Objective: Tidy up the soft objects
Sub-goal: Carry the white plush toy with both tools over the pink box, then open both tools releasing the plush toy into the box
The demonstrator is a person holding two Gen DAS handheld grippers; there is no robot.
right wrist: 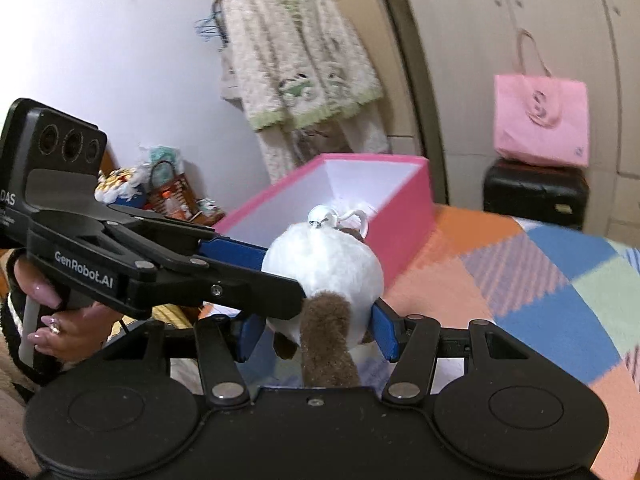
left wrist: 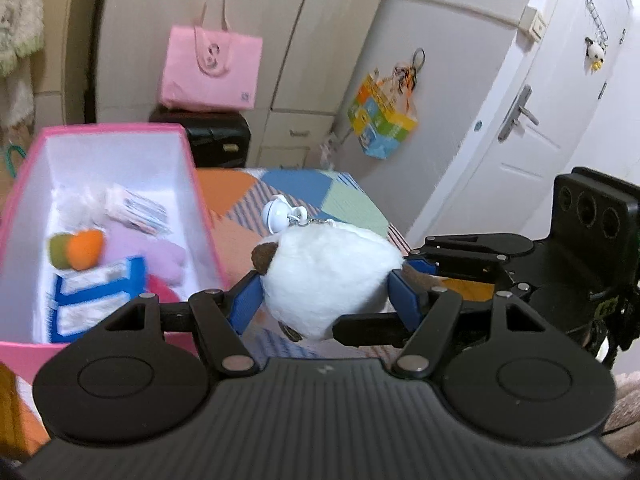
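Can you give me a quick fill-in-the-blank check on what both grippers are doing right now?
1. The left gripper and right gripper both clamp one ____ plush toy.
2. The open box beside it has ____ outer walls.
3. A small white ____ hangs from the toy's chain.
4. The patchwork blanket lies ____ the toy.

Missing words: white; pink; bell; under

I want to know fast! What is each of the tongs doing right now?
Left tongs: closed on the white plush toy.
Right tongs: closed on the same white plush toy.
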